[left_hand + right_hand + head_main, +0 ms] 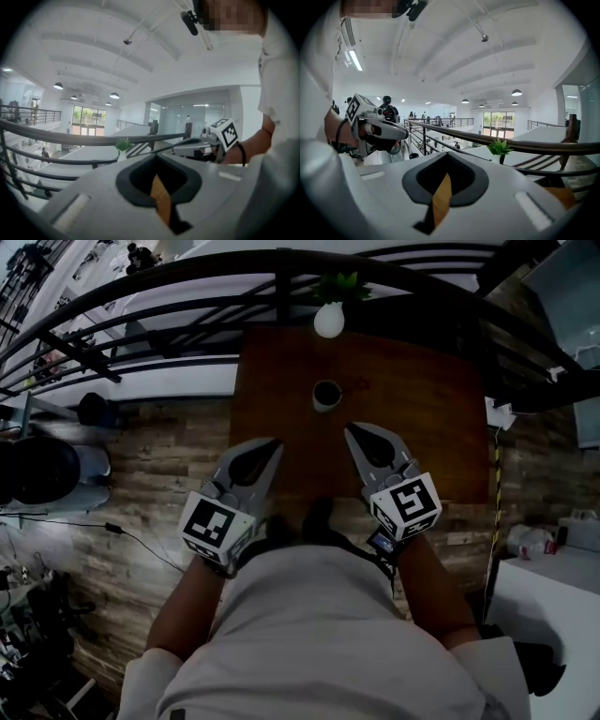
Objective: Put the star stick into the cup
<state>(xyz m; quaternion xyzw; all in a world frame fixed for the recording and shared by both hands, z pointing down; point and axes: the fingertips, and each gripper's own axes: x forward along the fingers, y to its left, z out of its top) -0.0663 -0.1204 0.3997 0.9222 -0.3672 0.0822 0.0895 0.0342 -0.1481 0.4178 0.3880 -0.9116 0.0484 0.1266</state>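
Note:
A small dark-rimmed cup (326, 395) stands near the middle of the brown wooden table (422, 418). No star stick shows in any view. My left gripper (273, 442) hovers over the table's near left edge, jaws pressed together and holding nothing. My right gripper (351, 428) hangs just right of it, nearer the cup, also shut and empty. In the left gripper view, the left gripper (155, 157) is tilted up toward the railing, with the right gripper (180, 145) alongside. The right gripper view has the right gripper (447, 155) pointing the same way, and the left gripper (404, 133) is at its left.
A white vase with a green plant (329, 317) stands at the table's far edge against a dark metal railing (169, 306). Wood-plank floor (159, 484) lies to the left. A white counter (548, 587) with a bottle (530, 540) is at the right.

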